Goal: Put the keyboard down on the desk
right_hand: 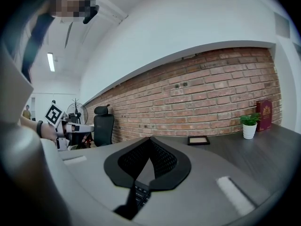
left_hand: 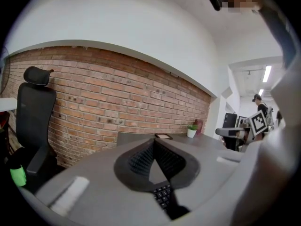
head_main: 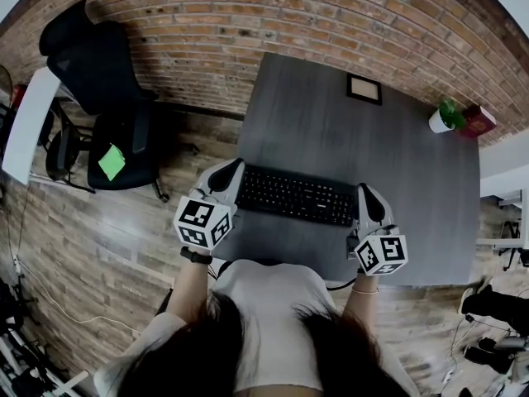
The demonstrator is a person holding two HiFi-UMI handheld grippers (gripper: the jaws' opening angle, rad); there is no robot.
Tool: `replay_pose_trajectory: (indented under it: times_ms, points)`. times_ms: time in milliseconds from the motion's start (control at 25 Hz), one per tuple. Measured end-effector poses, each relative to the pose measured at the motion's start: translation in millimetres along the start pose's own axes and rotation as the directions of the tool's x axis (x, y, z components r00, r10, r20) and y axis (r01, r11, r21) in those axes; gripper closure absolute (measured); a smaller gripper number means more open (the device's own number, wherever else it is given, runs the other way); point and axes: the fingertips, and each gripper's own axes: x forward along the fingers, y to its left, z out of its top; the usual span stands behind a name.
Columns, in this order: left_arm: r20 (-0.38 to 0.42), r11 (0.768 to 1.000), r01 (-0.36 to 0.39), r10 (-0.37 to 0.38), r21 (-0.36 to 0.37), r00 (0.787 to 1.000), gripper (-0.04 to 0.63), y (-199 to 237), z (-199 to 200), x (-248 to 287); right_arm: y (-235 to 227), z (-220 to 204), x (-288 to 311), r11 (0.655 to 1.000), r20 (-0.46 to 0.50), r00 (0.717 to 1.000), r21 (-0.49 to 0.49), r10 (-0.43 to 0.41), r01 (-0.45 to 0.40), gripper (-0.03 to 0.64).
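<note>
1. Gripping the black keyboard (head_main: 293,195) by its two short ends, the person is at the near edge of the grey tabletop (head_main: 331,122), with a hand-held gripper in each hand.
2. The left hand-held gripper (head_main: 234,170) has its jaws pressed together on the keyboard's left end. Its own view shows keys in the slot below the meeting tips.
3. The right hand-held gripper (head_main: 364,193) is clamped likewise on the right end, with keys showing between its jaws.
4. The keyboard lies along the tabletop's near part, roughly parallel with the edge. Whether it rests on the surface or hangs just above it, I cannot tell.
5. Farther back, near the far edge, sits a small dark picture frame (head_main: 364,88).
6. At the far right corner a potted plant (head_main: 442,118) in a white pot stands just beside a red book (head_main: 478,121).
7. Left of the tabletop, a black office chair (head_main: 103,98) with a green item (head_main: 111,161) on its seat stands on the wooden floor (head_main: 124,238).
8. A brick wall (head_main: 248,23) runs behind everything.
</note>
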Motion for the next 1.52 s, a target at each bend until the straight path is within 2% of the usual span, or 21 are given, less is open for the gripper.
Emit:
replay_pose_trajectory:
  times_ms: [640,960,1520]
  points:
    - [-0.006,1.000,-0.023,0.023,0.001,1.000,0.540,6,0,-3,1,4,7,1.000,0.001,1.000,-0.011,0.003,-0.003,0.615]
    - [-0.005,1.000,-0.028,0.028,0.002,1.000,0.538,8,0,-4,0,-3,11,0.999,-0.019,1.000,0.032,0.006,-0.005,0.616]
    - [-0.005,0.999,-0.041,0.041,-0.004,0.999,0.538,9,-2,-4,-4,-4,7,1.000,-0.017,1.000,0.030,-0.002,0.002,0.617]
